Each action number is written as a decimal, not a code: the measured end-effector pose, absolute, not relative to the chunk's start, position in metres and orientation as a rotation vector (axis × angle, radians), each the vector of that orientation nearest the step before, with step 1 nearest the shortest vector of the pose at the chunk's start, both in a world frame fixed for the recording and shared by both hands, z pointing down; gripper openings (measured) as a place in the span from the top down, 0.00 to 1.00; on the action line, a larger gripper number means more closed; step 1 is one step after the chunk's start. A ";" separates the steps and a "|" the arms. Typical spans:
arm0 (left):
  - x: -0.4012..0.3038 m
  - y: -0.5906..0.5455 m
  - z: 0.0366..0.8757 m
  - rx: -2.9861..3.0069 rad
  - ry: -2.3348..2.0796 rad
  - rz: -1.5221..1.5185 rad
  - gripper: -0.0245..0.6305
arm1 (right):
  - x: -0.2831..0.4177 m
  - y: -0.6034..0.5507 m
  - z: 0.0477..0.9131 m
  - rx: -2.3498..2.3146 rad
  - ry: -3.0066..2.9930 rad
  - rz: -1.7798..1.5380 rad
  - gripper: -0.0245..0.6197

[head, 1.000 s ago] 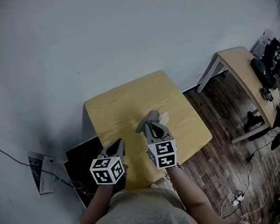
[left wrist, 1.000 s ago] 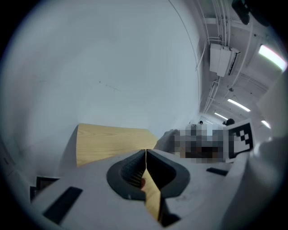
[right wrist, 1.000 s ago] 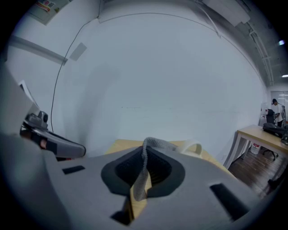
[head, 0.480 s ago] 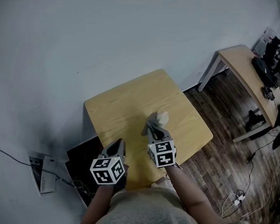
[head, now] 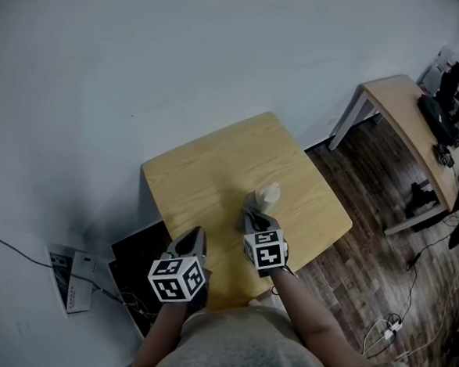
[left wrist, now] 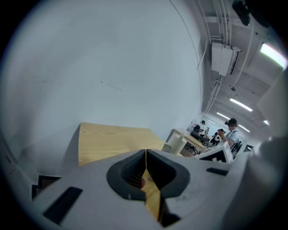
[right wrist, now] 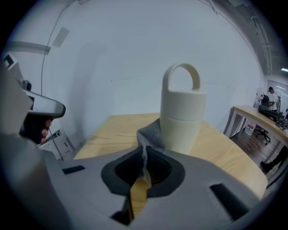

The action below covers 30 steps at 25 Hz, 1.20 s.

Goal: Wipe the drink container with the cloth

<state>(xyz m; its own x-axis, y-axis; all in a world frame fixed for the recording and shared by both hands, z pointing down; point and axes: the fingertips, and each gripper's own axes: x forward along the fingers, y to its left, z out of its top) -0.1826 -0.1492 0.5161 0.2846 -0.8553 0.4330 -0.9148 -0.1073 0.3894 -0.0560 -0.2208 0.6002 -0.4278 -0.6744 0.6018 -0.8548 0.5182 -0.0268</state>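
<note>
A cream drink container (right wrist: 182, 112) with a loop handle on its lid stands upright on the light wooden table (head: 207, 169); the head view shows the container (head: 267, 195) near the table's middle. My right gripper (right wrist: 144, 155) is shut on a grey cloth (right wrist: 152, 134), which lies against the container's lower left side. In the head view the right gripper (head: 256, 217) sits just in front of the container. My left gripper (left wrist: 145, 158) is shut with nothing between its jaws, and the left gripper (head: 192, 239) hovers over the table's near left corner.
A white wall runs behind the table. A dark box (head: 134, 254) and a white device (head: 72, 279) with cables lie on the floor at the left. A second wooden desk (head: 410, 129) with equipment stands at the far right on the dark wood floor, people beyond it.
My right gripper has drawn back toward me and slightly right with the cloth, uncovering the container's top. The left gripper has stayed put.
</note>
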 end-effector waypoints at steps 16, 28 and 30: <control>-0.201 -0.136 0.517 1.940 -1.609 0.123 0.96 | -0.060 -0.208 0.639 1.203 -2.135 0.515 0.95; -0.205 -0.113 0.511 1.977 -1.590 0.133 0.96 | -0.070 -0.180 0.606 1.225 -2.213 0.489 0.95; -0.203 -0.110 0.507 1.989 -1.588 0.122 0.96 | -0.071 -0.173 0.597 1.224 -2.241 0.474 0.95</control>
<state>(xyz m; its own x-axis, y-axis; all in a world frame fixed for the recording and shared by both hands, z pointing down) -0.2034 -0.1101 0.5073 0.2856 -0.8628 0.4172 -0.9165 -0.1188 0.3819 -0.0706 -0.1732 0.5968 -0.4433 -0.6598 0.6068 -0.8490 0.5262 -0.0480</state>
